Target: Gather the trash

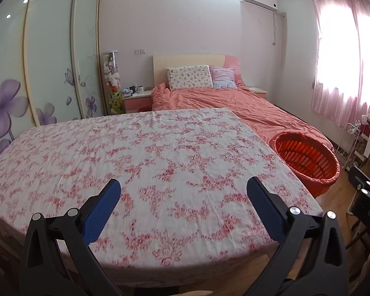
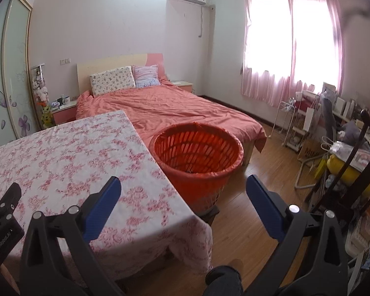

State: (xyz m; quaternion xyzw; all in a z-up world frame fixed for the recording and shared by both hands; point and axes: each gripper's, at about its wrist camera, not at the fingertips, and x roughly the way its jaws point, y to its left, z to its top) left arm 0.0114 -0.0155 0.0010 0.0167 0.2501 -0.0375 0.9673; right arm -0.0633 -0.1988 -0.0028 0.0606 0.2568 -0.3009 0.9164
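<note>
An orange slatted trash basket [image 2: 197,153] lined with an orange bag stands on the wooden floor, beside the right edge of a table under a pink floral cloth [image 2: 69,157]. In the right wrist view my right gripper [image 2: 183,179] stands open just short of the basket, nothing between its blue pads [image 2: 102,212]. My left gripper [image 1: 183,182] is also open, over the near part of the floral tablecloth [image 1: 148,153], holding nothing. The basket [image 1: 308,160] lies to its right. What is at the basket's bottom is too dark to tell.
A bed with a coral cover [image 2: 175,108] lies behind the table and basket. A wardrobe with flower-printed doors [image 1: 44,69] fills the left wall. White racks and cluttered bags [image 2: 333,138] crowd the right side under a pink-curtained window [image 2: 293,44]. A bedside table [image 1: 137,98] holds cups.
</note>
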